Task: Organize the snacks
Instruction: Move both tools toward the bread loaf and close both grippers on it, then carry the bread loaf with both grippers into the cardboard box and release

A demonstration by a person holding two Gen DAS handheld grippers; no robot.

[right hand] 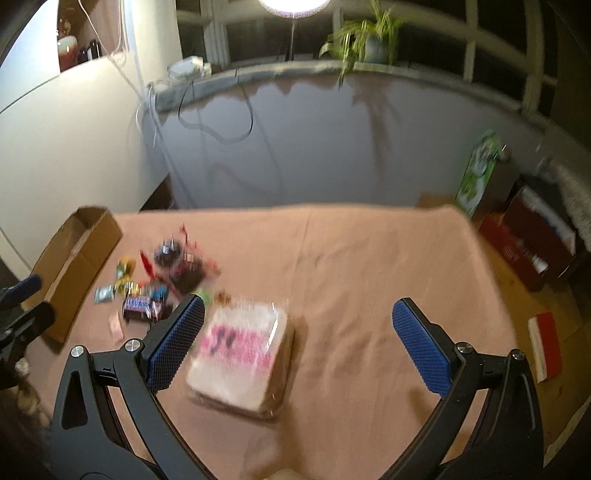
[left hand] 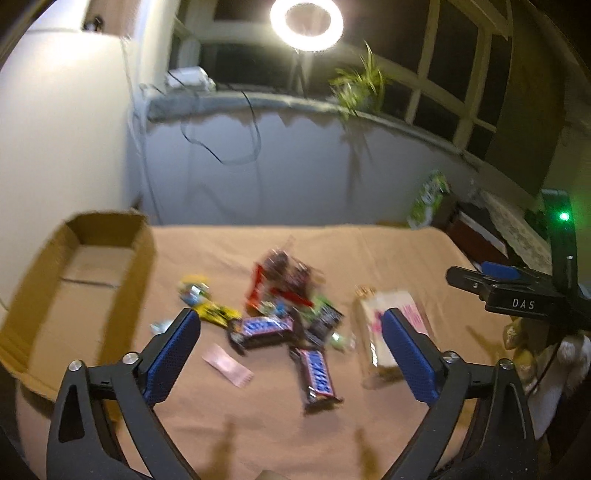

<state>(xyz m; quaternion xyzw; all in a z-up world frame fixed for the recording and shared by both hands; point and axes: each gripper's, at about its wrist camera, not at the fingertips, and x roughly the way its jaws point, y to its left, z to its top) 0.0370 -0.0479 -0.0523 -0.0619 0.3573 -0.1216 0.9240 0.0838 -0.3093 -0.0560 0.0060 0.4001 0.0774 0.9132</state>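
Observation:
A pile of snacks (left hand: 286,299) lies mid-table on a tan cloth: two Snickers bars (left hand: 260,328) (left hand: 318,373), yellow, red and dark wrappers. A clear pack with a pink label (left hand: 391,325) lies to its right; it also shows in the right wrist view (right hand: 240,354). An open cardboard box (left hand: 74,280) stands at the left. My left gripper (left hand: 291,347) is open and empty above the Snickers bars. My right gripper (right hand: 299,343) is open and empty, its left finger beside the pink-label pack; its tip also shows in the left wrist view (left hand: 476,280).
A small pink slip (left hand: 228,365) lies near the front of the pile. A wall with a window ledge, plant (right hand: 365,33) and ring light stands behind the table. Boxes (right hand: 532,243) and a green carton (right hand: 476,173) stand on the floor at right.

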